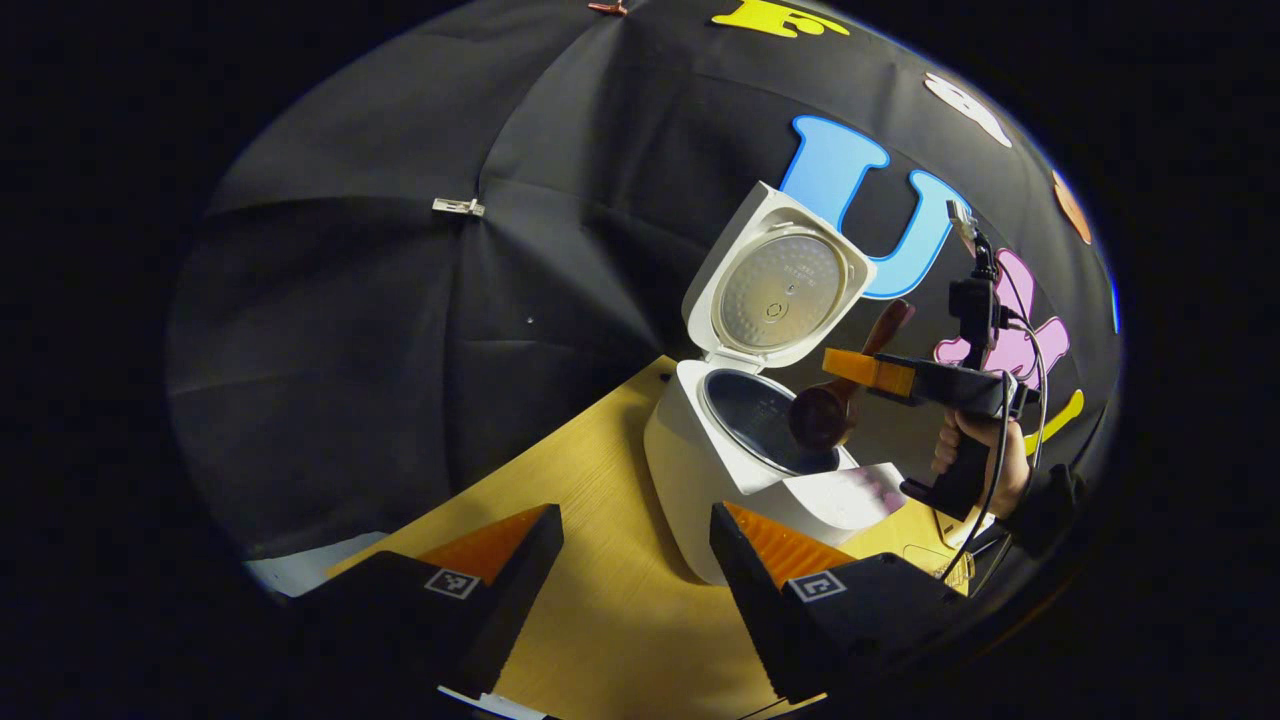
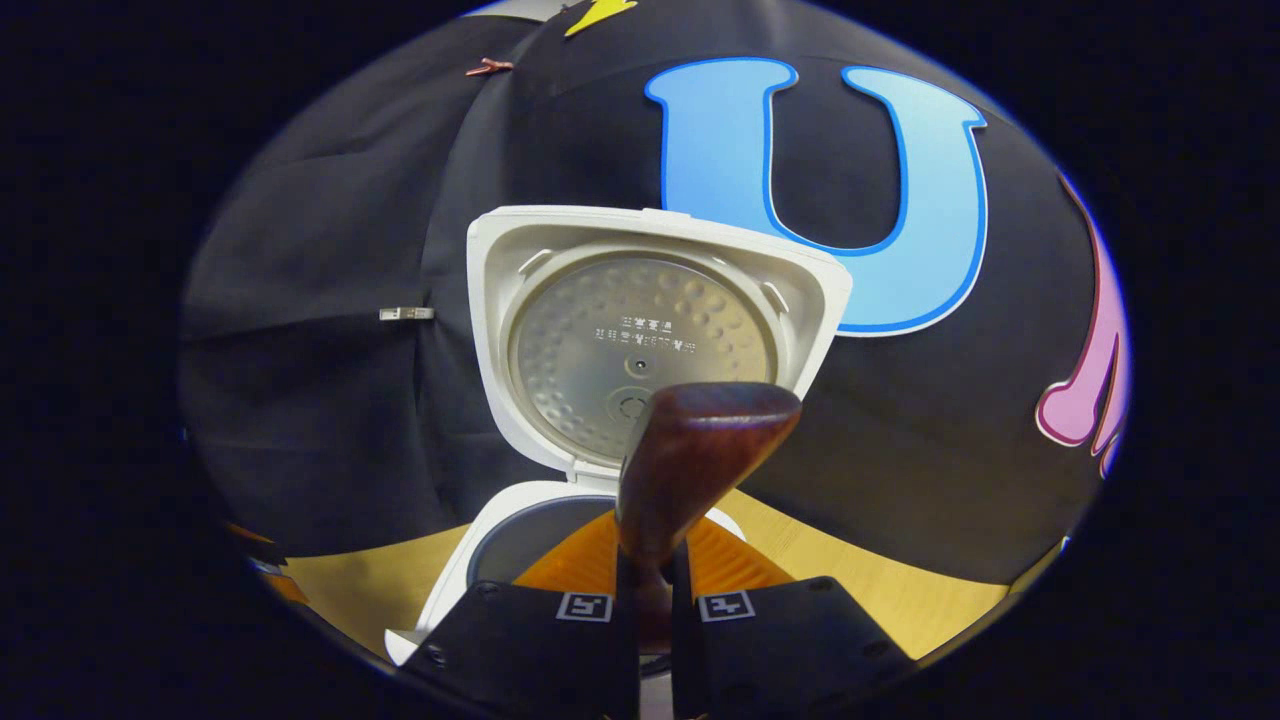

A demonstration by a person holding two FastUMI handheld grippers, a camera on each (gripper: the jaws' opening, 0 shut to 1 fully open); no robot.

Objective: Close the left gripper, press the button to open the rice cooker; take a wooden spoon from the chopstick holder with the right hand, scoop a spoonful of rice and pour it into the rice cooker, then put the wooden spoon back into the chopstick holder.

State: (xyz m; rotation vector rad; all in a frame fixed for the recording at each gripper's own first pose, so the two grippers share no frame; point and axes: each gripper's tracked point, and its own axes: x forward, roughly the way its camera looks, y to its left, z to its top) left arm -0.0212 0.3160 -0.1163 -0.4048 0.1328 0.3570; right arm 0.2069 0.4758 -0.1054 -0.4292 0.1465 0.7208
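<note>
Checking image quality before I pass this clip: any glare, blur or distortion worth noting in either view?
Left gripper view: fisheye bends the table edge; sheen on the rice cooker front; the wooden spoon is sharp. Right gripper view: the spoon handle, held in the right hand-held gripper, looms large and slightly soft; the lid's metal plate shows mild reflection.

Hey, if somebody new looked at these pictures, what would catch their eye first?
Probably the white rice cooker on the wooden table, its lid flung upright. Next, the wooden spoon hanging bowl-down over the open pot, clamped in the right gripper. The left gripper waits open nearer the camera.
</note>
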